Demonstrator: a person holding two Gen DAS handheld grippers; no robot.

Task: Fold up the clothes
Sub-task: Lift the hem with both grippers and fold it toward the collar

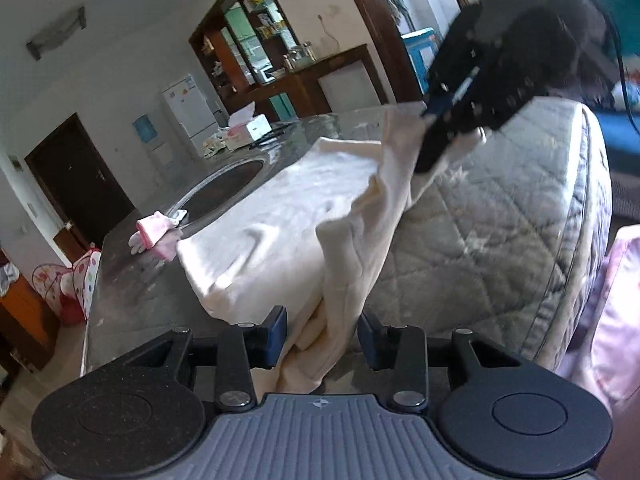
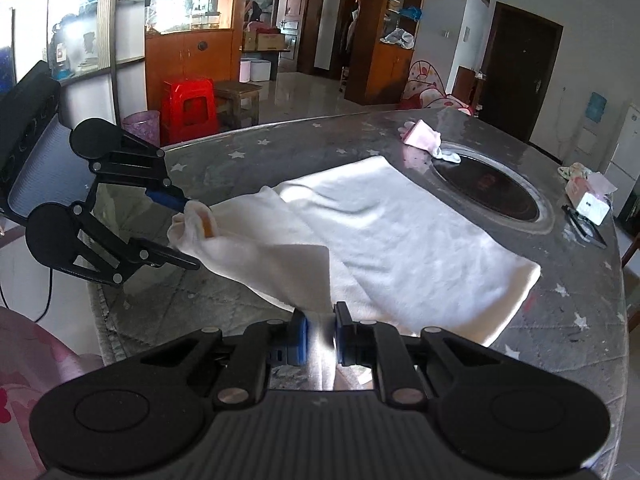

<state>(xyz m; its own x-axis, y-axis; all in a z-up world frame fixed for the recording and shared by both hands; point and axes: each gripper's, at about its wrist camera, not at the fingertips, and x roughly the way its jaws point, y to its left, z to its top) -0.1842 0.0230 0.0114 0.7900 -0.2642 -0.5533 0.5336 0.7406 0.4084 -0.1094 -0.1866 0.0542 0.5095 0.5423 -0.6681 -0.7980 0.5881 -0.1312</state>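
A cream-white garment (image 2: pixel 400 232) lies partly folded on the round table (image 2: pixel 320 136), and it also shows in the left wrist view (image 1: pixel 280 216). My left gripper (image 1: pixel 322 338) has its jaws spread around a bunched edge of the garment, and in the right wrist view (image 2: pixel 192 232) that cloth sits between its fingers. My right gripper (image 2: pixel 321 336) is shut on another part of the garment's near edge, and it appears at the upper right of the left wrist view (image 1: pixel 444 136), lifting the cloth off the table.
Small pink and white clothes (image 2: pixel 424 140) lie at the table's far side beside a dark round inset (image 2: pixel 492 188). A tissue box (image 2: pixel 588 196) sits at the right rim. The table has a quilted cover (image 1: pixel 500 216). A red stool (image 2: pixel 190 108) stands beyond.
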